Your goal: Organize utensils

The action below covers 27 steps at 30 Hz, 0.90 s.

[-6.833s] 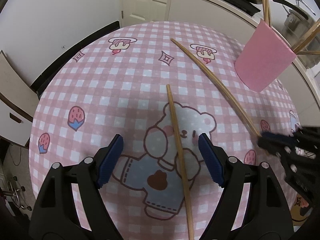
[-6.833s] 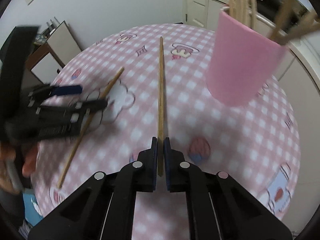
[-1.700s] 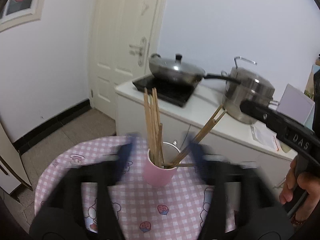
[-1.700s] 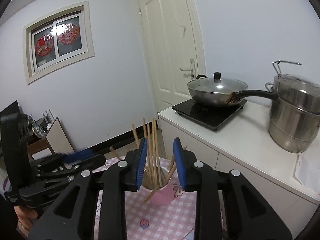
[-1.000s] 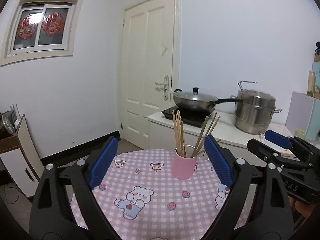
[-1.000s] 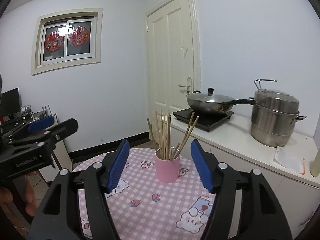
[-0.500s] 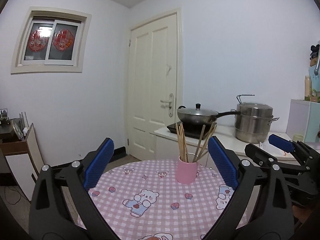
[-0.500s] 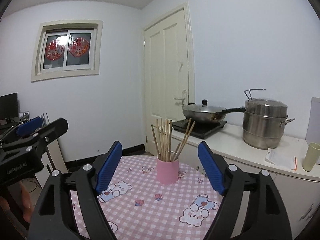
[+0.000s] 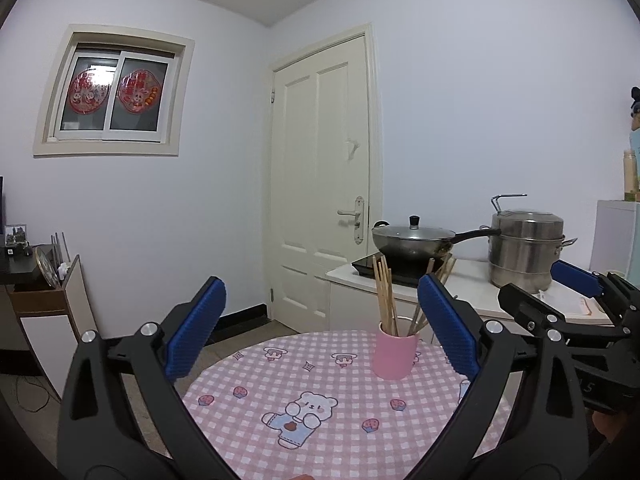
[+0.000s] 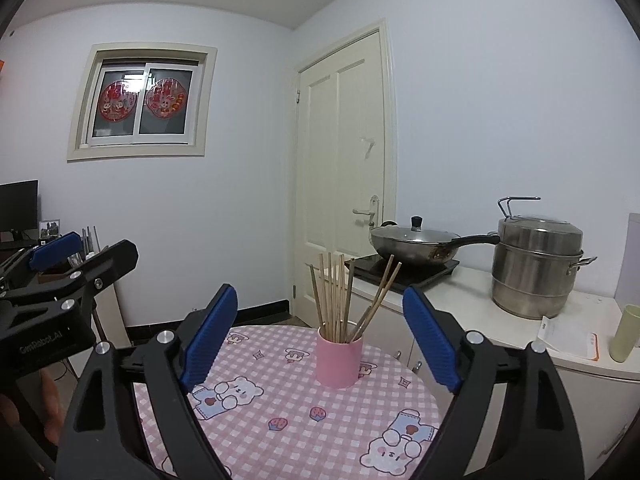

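Where cup (image 9: 394, 354) hides chopsticks' (image 9: 385, 292) tips

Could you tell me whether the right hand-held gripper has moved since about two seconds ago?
Yes. The right hand-held gripper has backed away from the pink cup: its jaws framed the chopsticks closely then; now the cup sits small between opening, empty jaws.

A pink cup (image 9: 394, 355) filled with wooden chopsticks (image 9: 385, 295) is seen standing upright on the round counter (image 9: 424, 436) with its pink checked cloth. The left gripper (image 9: 325, 327) is held wide apart with nothing between its fingers (image 9: 195, 329). The right gripper (image 9: 558, 290) is seen at the right edge.
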Each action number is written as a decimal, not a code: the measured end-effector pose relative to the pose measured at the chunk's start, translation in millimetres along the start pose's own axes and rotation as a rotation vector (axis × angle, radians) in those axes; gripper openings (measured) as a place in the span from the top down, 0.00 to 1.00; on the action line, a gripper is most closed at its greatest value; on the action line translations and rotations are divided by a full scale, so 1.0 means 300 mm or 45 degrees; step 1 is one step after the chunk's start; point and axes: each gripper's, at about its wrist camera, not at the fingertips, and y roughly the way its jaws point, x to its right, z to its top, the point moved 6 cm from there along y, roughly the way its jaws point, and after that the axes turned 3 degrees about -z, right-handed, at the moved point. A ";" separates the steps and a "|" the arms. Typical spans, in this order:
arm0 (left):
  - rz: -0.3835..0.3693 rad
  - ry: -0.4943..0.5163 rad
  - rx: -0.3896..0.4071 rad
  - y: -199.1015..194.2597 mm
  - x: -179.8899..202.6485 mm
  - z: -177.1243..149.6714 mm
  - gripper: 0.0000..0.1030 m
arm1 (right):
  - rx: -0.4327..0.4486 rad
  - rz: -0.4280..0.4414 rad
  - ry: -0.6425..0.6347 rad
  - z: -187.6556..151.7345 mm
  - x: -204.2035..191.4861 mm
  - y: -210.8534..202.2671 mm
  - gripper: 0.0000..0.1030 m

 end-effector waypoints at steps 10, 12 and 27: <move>0.010 0.000 -0.003 0.037 -0.003 -0.016 0.07 | -0.021 0.002 0.005 -0.016 -0.008 0.032 0.17; 0.011 -0.001 -0.012 0.045 -0.004 -0.020 0.07 | -0.025 0.001 0.004 -0.017 -0.009 0.035 0.17; 0.016 0.003 -0.026 0.061 -0.013 -0.032 0.06 | -0.036 0.003 0.007 -0.017 -0.012 0.038 0.15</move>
